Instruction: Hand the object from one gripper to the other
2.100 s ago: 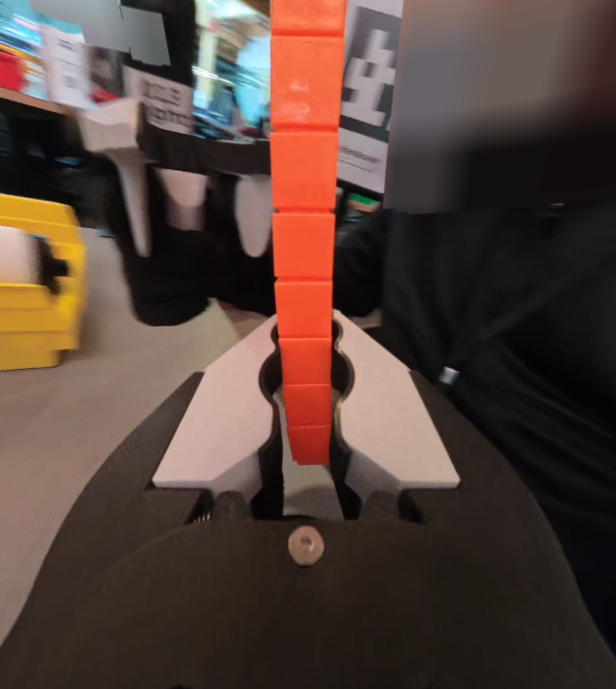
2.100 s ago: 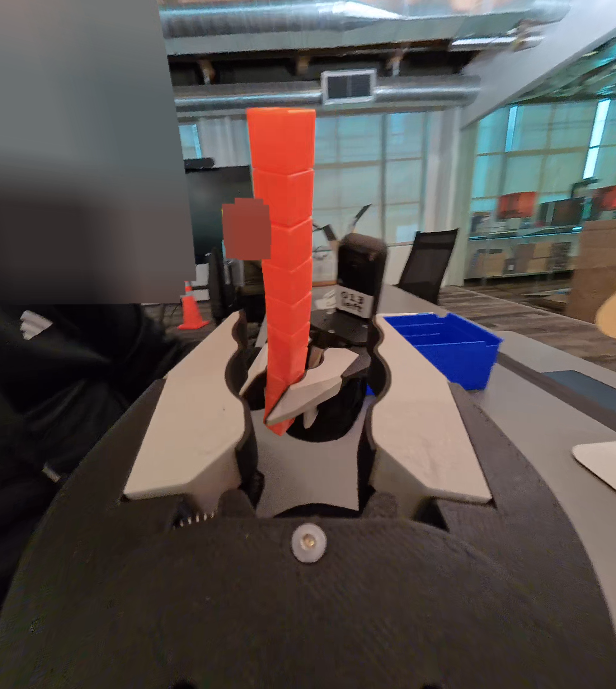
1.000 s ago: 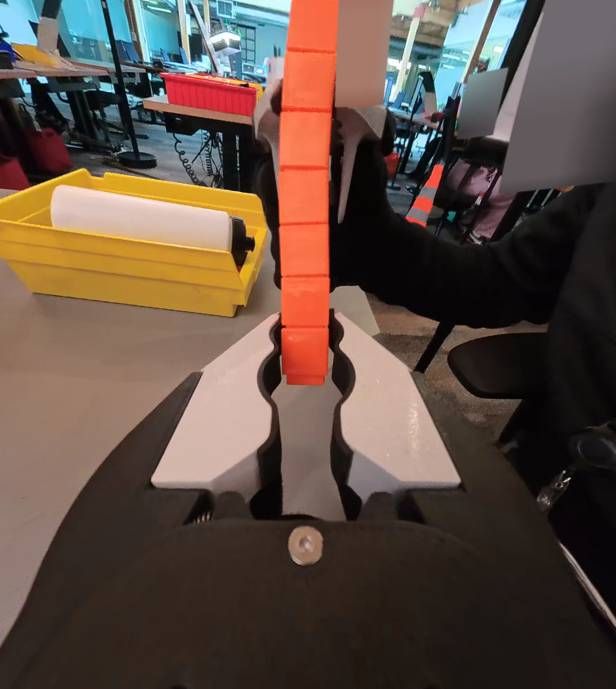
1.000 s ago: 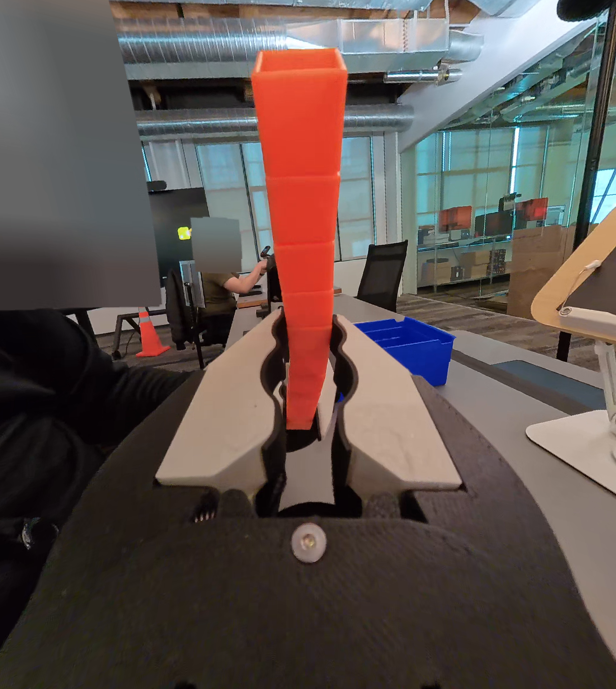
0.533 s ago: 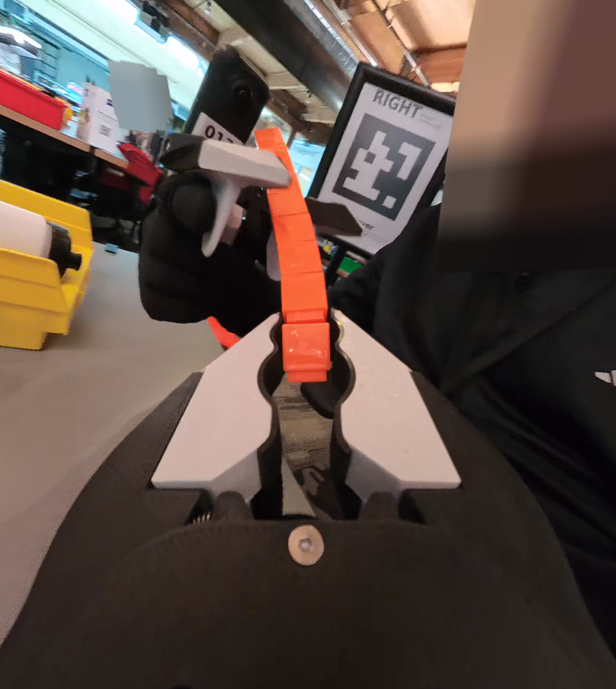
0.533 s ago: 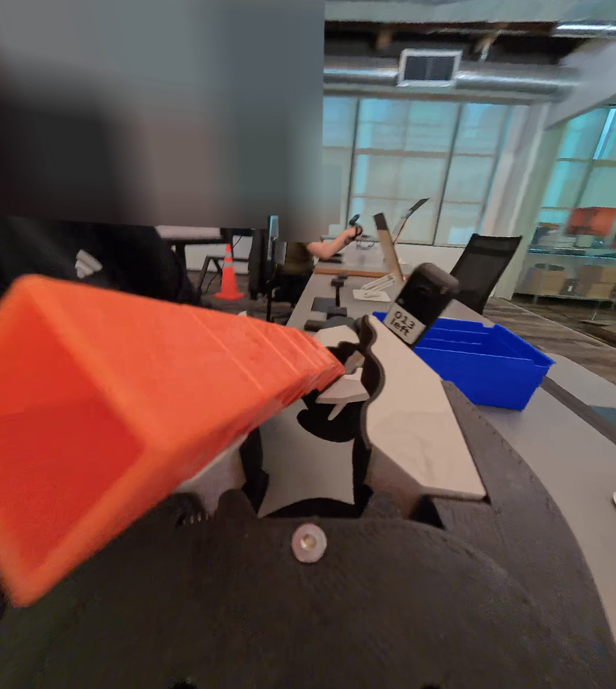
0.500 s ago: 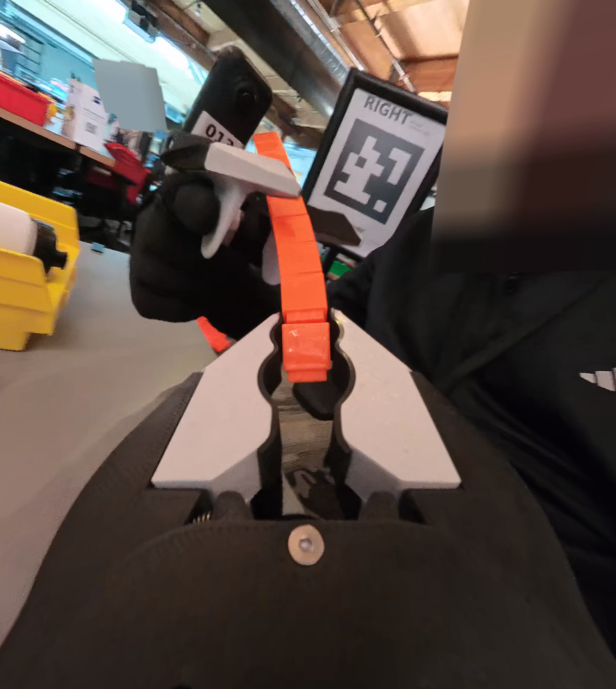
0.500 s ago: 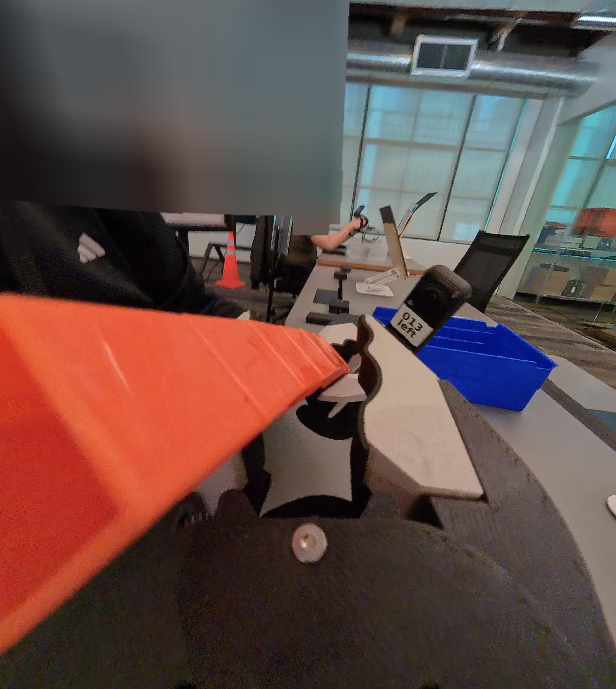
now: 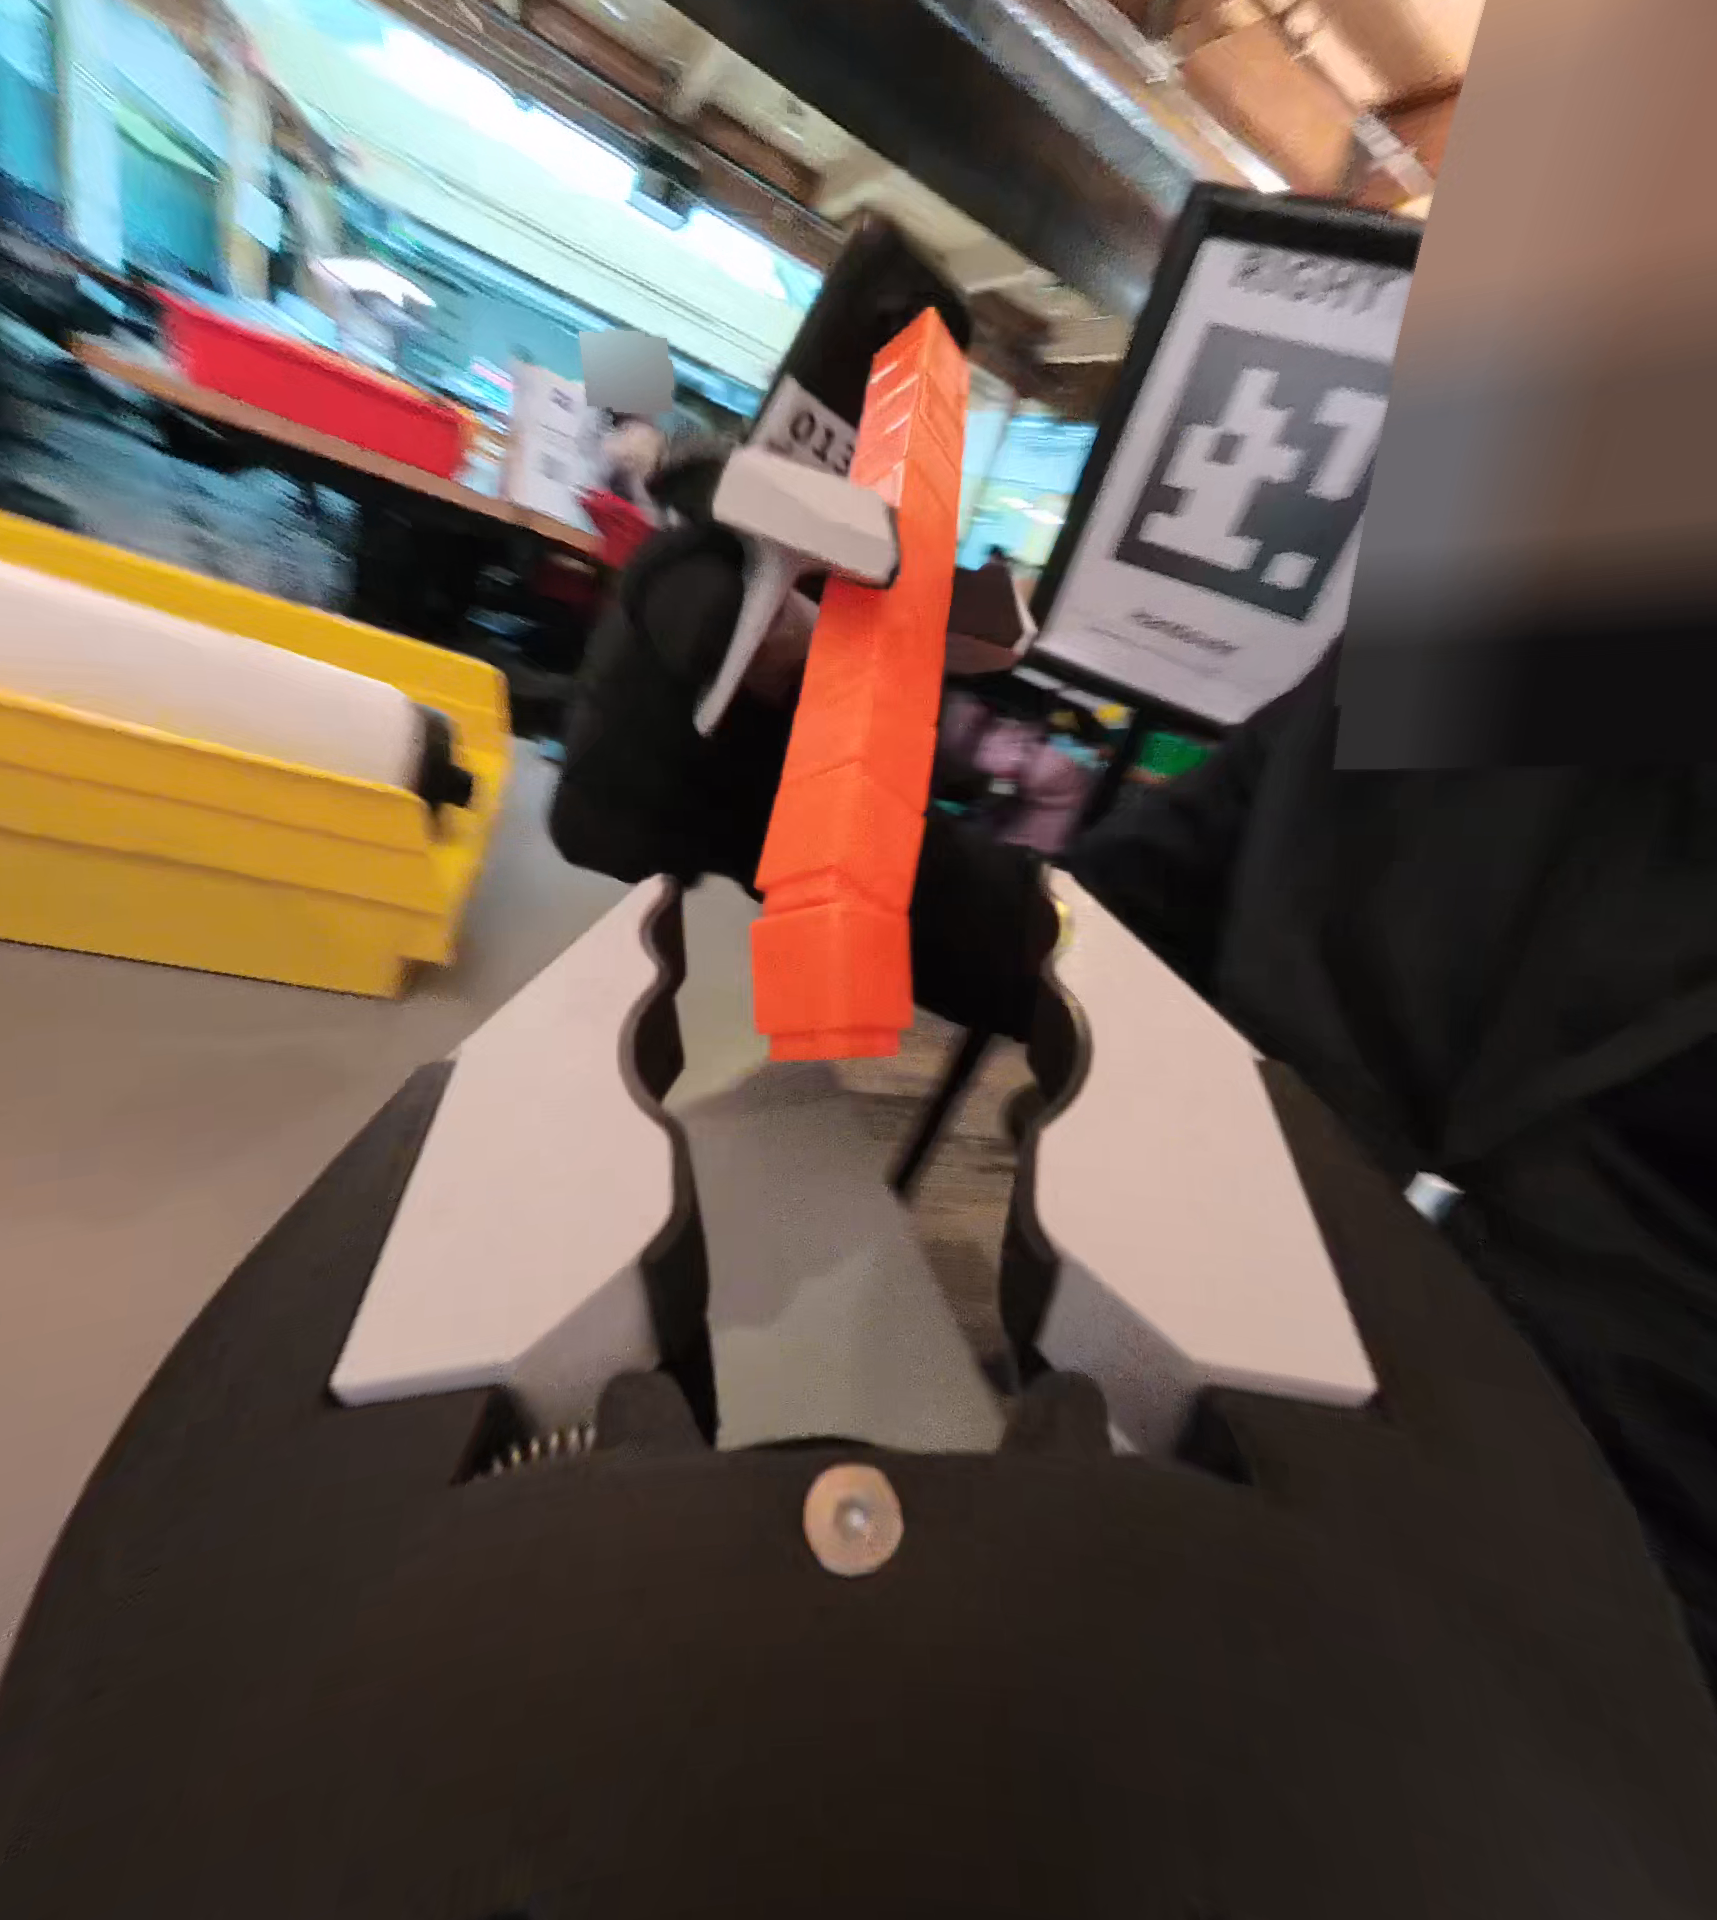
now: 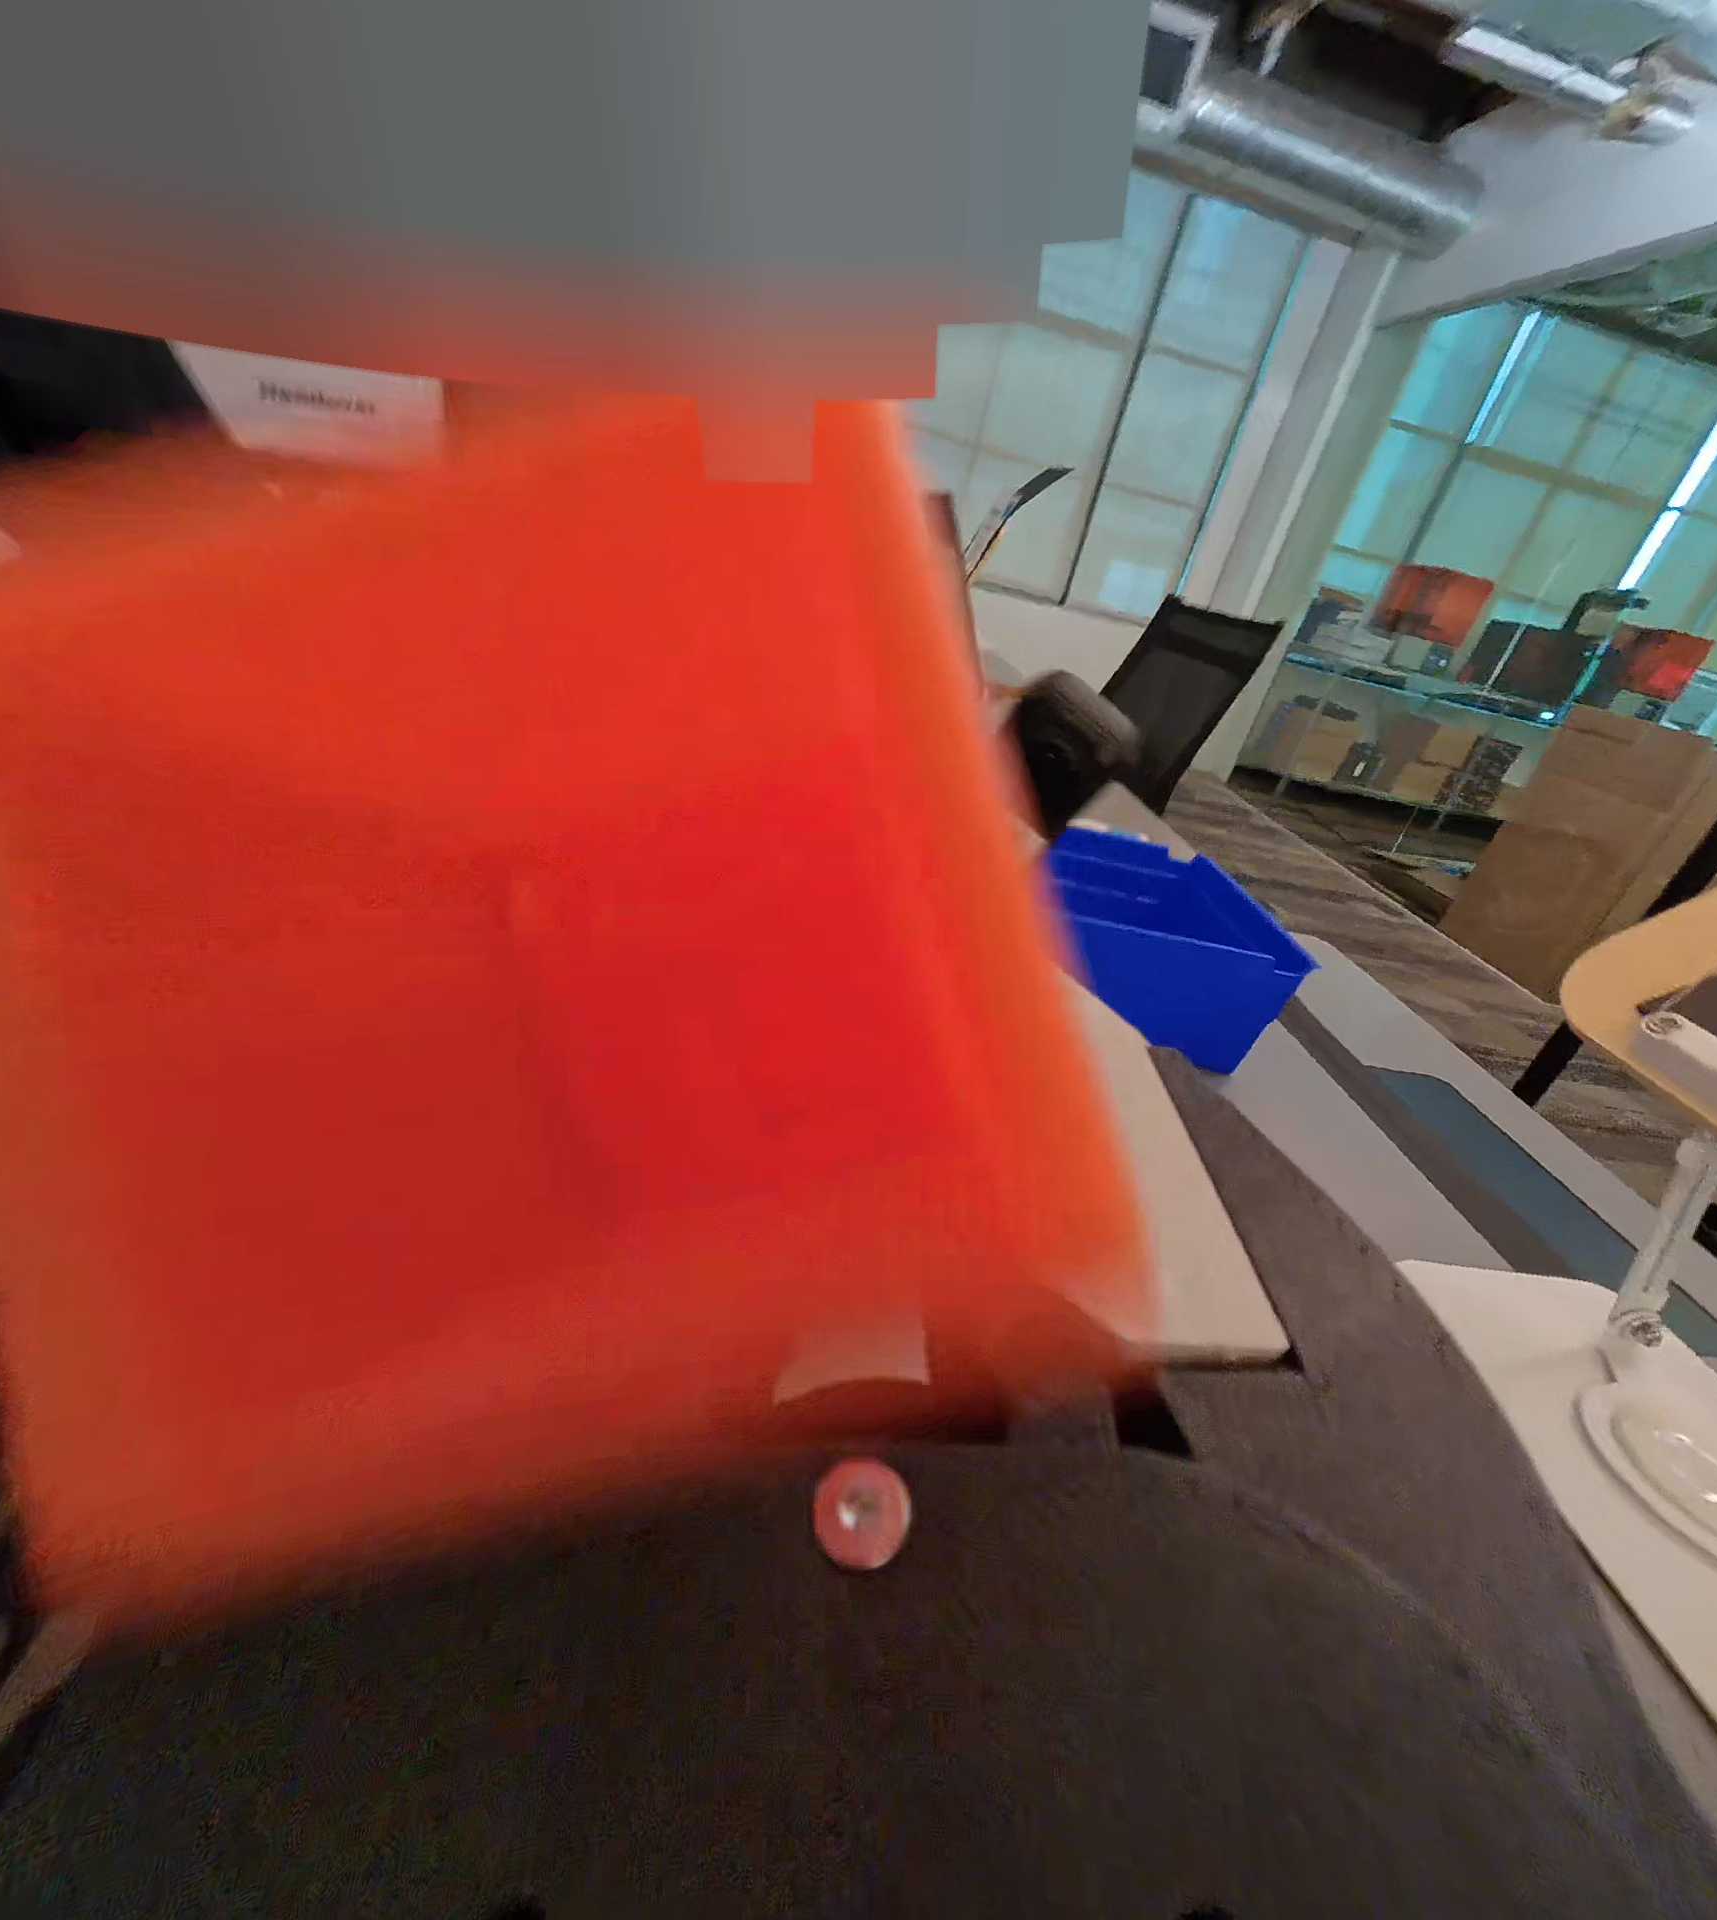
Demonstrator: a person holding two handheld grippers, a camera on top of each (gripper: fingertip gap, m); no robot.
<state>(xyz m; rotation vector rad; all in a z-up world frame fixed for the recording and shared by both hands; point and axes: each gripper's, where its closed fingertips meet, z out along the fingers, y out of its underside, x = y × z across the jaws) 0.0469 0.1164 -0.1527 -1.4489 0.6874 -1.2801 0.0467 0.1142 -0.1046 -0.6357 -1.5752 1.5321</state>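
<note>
The orange segmented bar [image 9: 859,727] hangs tilted in the left wrist view, its lower end between my left gripper's [image 9: 854,894] fingers with a gap on each side. The left gripper is open and empty. My right gripper [image 9: 895,571], held in a black-gloved hand, is shut on the bar's upper part farther off. In the right wrist view the bar's end [image 10: 480,987] is very close to the camera, blurred, and fills most of the picture. It hides the right gripper's left finger; only the right finger [image 10: 1197,1226] shows.
A yellow bin [image 9: 158,862] holding a white roll [image 9: 106,665] stands on the grey table [image 9: 106,1143] at left. A blue bin [image 10: 1176,966] and a white stand base [image 10: 1664,1455] are on the right. The person's black-clothed torso [image 9: 1560,1143] and a marker board [image 9: 1238,478] are close.
My left gripper has opened and let go of the bar's lower end. The right gripper alone holds the bar, whose free end has swung up against the right camera.
</note>
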